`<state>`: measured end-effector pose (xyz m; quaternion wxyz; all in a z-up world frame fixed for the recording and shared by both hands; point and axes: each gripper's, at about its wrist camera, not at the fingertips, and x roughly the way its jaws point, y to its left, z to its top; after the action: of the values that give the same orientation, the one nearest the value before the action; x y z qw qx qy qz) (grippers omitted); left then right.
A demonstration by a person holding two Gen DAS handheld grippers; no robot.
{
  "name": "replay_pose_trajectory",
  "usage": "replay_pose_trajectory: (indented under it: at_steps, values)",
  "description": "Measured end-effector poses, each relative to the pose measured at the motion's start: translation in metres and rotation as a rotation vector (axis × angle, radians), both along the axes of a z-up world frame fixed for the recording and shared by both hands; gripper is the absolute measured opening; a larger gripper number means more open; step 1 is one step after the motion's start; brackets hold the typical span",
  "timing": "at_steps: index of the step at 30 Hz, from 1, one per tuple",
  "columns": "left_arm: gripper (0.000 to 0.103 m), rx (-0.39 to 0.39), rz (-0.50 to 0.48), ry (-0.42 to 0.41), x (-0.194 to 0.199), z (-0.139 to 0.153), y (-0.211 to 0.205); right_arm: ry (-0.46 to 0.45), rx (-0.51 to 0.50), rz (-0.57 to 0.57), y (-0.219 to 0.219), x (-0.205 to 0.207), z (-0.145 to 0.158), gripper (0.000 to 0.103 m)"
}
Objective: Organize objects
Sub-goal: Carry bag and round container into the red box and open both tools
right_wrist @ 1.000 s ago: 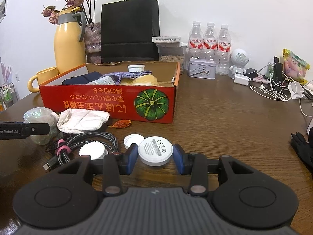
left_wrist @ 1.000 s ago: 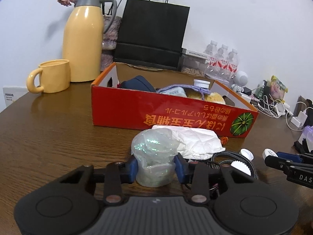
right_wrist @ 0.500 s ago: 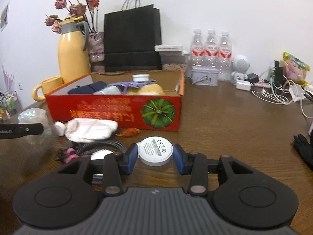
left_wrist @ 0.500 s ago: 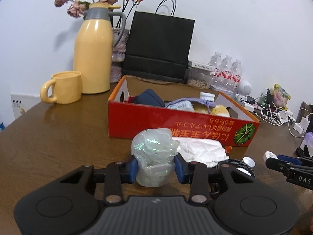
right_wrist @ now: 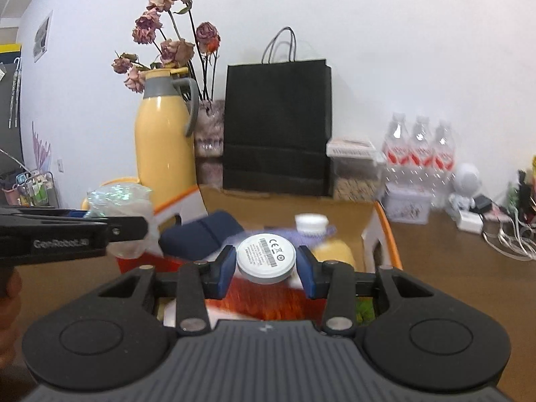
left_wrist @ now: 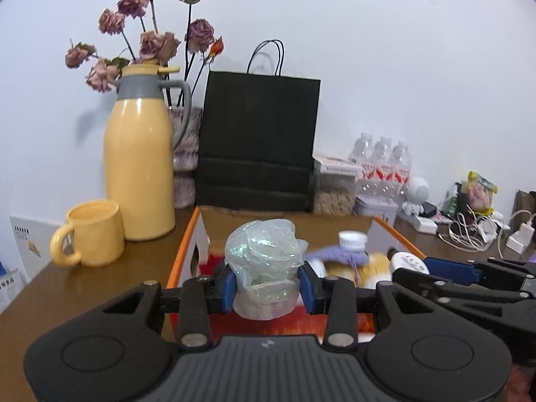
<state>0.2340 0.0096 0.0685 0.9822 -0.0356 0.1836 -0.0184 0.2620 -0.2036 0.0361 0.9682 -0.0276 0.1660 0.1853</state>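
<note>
Since both loads are light, handling: neither needs a hard squeeze
Left fingers [left_wrist: 231,289]: clamped on the bag's lower, denser part, the sensible hold
Plastic bag [left_wrist: 264,264]: soft, crumpled, springy; likely to slip or unfold if the grip eases; clear film with a green shimmer, held above the box's near end
Right fingers [right_wrist: 222,269]: closed on the puck's rim at both sides
White puck [right_wrist: 266,256]: stiff, smooth, maybe slippery; round, grey label with barcode, held over the box
Red box [left_wrist: 182,251]: orange rim, already holding a dark pouch, a purple cloth and a white cap
Surface [left_wrist: 83,284]: brown wood, with a yellow mug and jug to the left
</note>
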Motion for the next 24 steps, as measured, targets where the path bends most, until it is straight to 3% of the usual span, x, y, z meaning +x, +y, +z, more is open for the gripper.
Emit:
replay_pose_trajectory:
  at_steps: [14, 24]
  values:
    - [0.037, 0.005, 0.041, 0.004, 0.09, 0.001, 0.004, 0.0, 0.002, -0.023, 0.029, 0.083, -0.001, 0.04]
    - [0.037, 0.043, 0.044, 0.027, 0.128, -0.008, 0.009, 0.032, -0.024, -0.03, 0.034, 0.119, -0.011, 0.04]
